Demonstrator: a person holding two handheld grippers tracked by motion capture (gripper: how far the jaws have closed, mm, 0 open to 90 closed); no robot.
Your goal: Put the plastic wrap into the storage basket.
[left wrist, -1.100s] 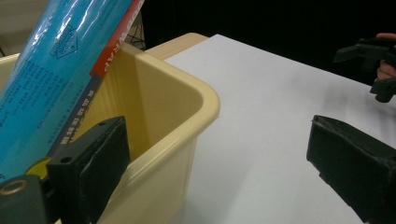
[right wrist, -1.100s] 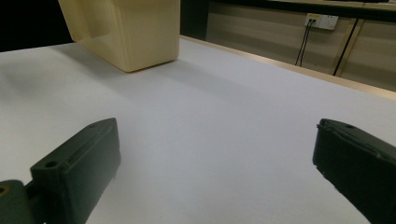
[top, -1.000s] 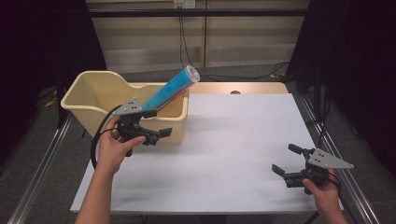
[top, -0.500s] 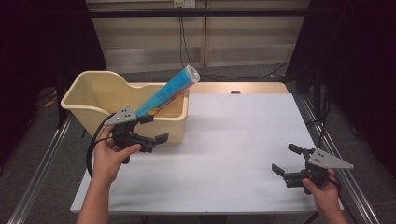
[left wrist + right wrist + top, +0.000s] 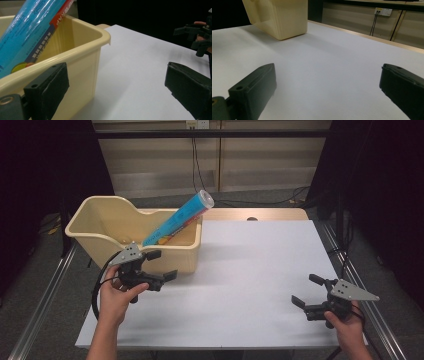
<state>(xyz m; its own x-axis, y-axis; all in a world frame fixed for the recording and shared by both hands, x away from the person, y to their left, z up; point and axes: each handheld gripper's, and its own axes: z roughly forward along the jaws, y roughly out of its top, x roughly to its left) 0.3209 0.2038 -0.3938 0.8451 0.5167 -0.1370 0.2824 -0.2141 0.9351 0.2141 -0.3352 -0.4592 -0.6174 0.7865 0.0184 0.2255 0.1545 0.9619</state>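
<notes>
At the tabletop's left edge, left gripper [image 5: 159, 266] hangs jaws spread beside the bin [image 5: 102, 215] holding a tilted blue roll [image 5: 176, 219]; right gripper [image 5: 307, 293], also spread, idles near the right edge; risk: bumping the bin could topple the roll.

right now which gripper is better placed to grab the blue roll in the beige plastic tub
Left gripper: open beside the beige plastic tub holding the blue roll. Right gripper sits across the table.
</notes>
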